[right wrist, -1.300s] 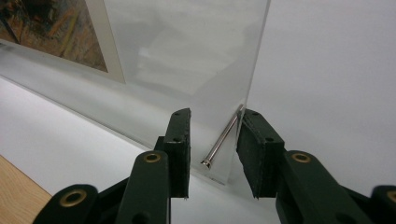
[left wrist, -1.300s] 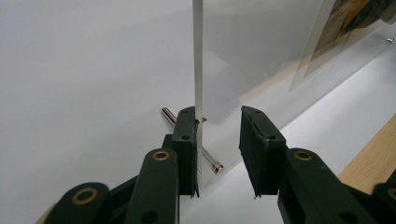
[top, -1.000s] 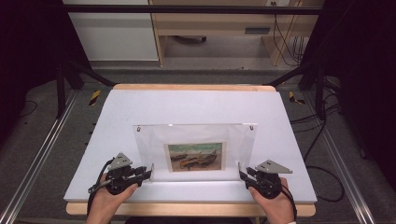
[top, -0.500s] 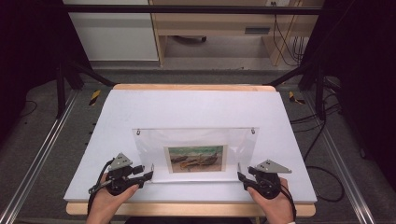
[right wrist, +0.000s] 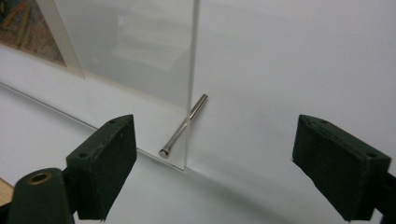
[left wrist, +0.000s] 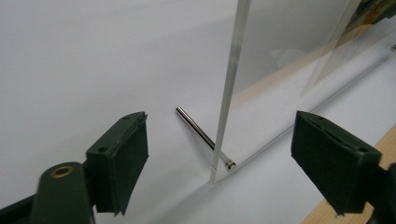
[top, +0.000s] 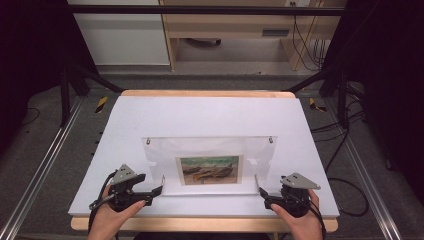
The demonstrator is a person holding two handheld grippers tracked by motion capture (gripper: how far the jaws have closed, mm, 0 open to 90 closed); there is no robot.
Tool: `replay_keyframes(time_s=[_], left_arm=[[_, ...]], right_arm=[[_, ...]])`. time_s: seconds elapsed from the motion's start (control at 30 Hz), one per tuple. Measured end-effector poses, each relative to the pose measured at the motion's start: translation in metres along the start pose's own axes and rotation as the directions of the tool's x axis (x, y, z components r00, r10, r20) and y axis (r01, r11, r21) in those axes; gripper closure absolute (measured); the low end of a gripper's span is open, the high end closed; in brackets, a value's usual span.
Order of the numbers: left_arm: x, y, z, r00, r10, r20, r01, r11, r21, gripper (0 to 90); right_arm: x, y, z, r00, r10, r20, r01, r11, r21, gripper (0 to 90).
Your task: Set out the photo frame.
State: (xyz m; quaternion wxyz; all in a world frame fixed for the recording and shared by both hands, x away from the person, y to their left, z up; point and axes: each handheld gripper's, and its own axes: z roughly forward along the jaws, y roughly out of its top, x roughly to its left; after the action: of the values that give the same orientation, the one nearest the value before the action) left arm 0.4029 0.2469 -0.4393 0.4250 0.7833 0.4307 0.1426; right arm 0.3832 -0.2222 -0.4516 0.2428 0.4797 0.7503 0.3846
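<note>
Clear plastic frame (top: 210, 162) with a small picture (top: 210, 170) stands on the white surface (top: 210, 115), between both grippers. Left gripper (top: 159, 190) and right gripper (top: 262, 191) have jaws apart, near its lower corners. It looks stiff, light and slippery; the side edges seem best to hold.

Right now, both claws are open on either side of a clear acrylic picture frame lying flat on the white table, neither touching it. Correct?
Not quite. The clear acrylic picture frame stands upright on the white table, propped on metal pins, as both gripper views show. The rest holds: the left claw and right claw are open at its lower corners, neither touching it.
</note>
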Motion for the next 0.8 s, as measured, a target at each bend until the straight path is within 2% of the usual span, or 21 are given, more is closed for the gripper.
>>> replay_keyframes(time_s=[0.13,0.27,0.3,0.4,0.43,0.53,0.57,0.6,0.63,0.67,0.7,0.73,0.8], left_arm=[[0.004,-0.001,-0.002,0.9999,0.010,-0.003,-0.010,0.9999,0.000,11.6],[0.009,-0.001,-0.006,0.9997,0.019,-0.016,-0.019,0.9998,-0.008,10.9],[0.012,-0.001,-0.008,0.9997,0.016,-0.020,-0.016,0.9997,-0.017,10.4],[0.016,-0.002,-0.011,0.9996,0.012,-0.027,-0.013,0.9996,-0.024,10.4],[0.020,-0.002,-0.014,0.9990,0.016,-0.041,-0.017,0.9995,-0.027,10.4],[0.024,-0.003,-0.017,0.9981,0.013,-0.060,-0.015,0.9993,-0.035,10.4],[0.028,-0.004,-0.019,0.9973,0.009,-0.073,-0.011,0.9992,-0.038,10.4],[0.028,-0.004,-0.019,0.9973,0.009,-0.073,-0.011,0.9992,-0.038,10.3],[0.030,-0.004,-0.021,0.9925,0.039,-0.116,-0.042,0.9989,-0.019,9.8],[0.030,-0.004,-0.021,0.9925,0.039,-0.116,-0.042,0.9989,-0.019,9.2],[0.031,-0.004,-0.023,0.9821,0.078,-0.171,-0.078,0.9969,0.004,8.7],[0.031,-0.004,-0.023,0.9821,0.078,-0.171,-0.078,0.9969,0.004,8.7],[0.033,-0.005,-0.025,0.9783,0.083,-0.190,-0.083,0.9965,0.012,8.3]], right_arm=[[-0.006,-0.003,-0.005,0.9998,0.006,0.016,-0.006,1.000,-0.005,11.4],[-0.012,-0.006,-0.010,0.9997,-0.002,0.024,0.002,1.000,-0.007,8.8],[-0.014,-0.007,-0.013,0.9995,0.013,0.030,-0.013,1.000,-0.007,8.9],[-0.017,-0.008,-0.015,0.9991,0.018,0.038,-0.017,1.000,-0.013,8.9],[-0.019,-0.010,-0.017,0.9983,0.034,0.047,-0.033,0.999,-0.010,9.0],[-0.022,-0.013,-0.018,0.9972,0.032,0.067,-0.032,0.999,-0.002,9.4],[-0.024,-0.015,-0.020,0.9962,0.053,0.069,-0.053,0.999,0.003,9.7],[-0.024,-0.015,-0.020,0.9962,0.053,0.069,-0.053,0.999,0.003,9.7],[-0.027,-0.016,-0.021,0.9949,0.049,0.088,-0.050,0.999,0.002,10.3],[-0.027,-0.016,-0.021,0.9949,0.049,0.088,-0.050,0.999,0.002,10.3],[-0.029,-0.015,-0.022,0.9933,0.064,0.096,-0.065,0.998,-0.002,10.9],[-0.029,-0.015,-0.022,0.9933,0.064,0.096,-0.065,0.998,-0.002,10.9],[-0.032,-0.016,-0.021,0.9917,0.064,0.111,-0.065,0.998,0.004,11.2]])
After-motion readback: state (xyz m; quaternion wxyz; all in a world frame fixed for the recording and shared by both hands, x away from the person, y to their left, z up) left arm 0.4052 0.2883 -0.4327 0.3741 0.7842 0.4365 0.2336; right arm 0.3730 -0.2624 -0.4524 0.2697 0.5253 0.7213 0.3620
